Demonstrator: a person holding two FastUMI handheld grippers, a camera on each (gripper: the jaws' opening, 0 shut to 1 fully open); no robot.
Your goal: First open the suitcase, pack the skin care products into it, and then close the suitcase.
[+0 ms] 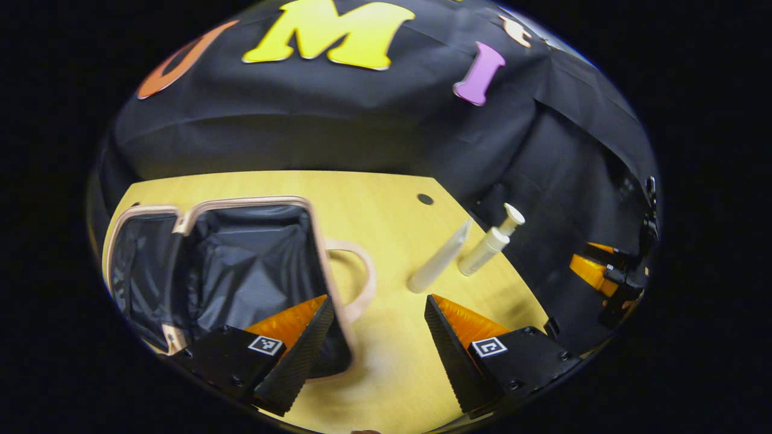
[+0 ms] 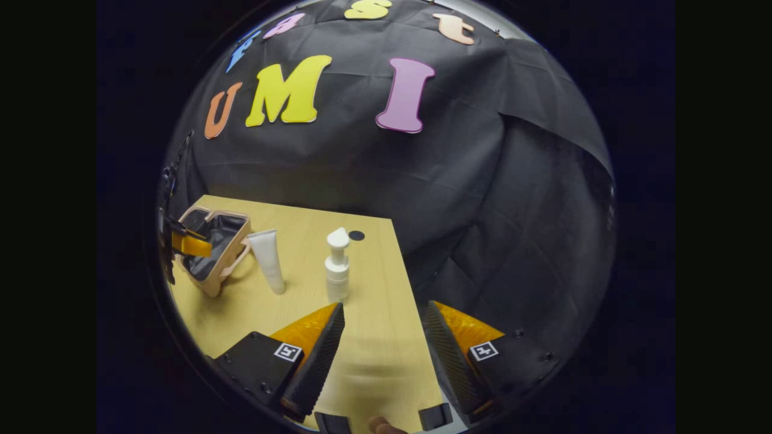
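Two sets of fingers stand spread wide, grasping nothing. The left gripper (image 1: 377, 319) hovers at the near edge of the open suitcase (image 1: 241, 265), whose dark lining shows and whose handle (image 1: 362, 277) lies flat on the yellow worktop (image 1: 374, 205). Beyond it a white tube (image 1: 439, 264) and a white pump bottle (image 1: 490, 247) stand side by side. The right gripper (image 2: 384, 328) hangs over the worktop's near right edge, the pump bottle just ahead.

Left gripper view: low, close over the open suitcase (image 1: 241, 265), facing the back wall. Right gripper view: farther back, by the tabletop's (image 2: 368, 337) right edge. Shared: suitcase, tube (image 2: 268, 259), pump bottle (image 2: 338, 268).
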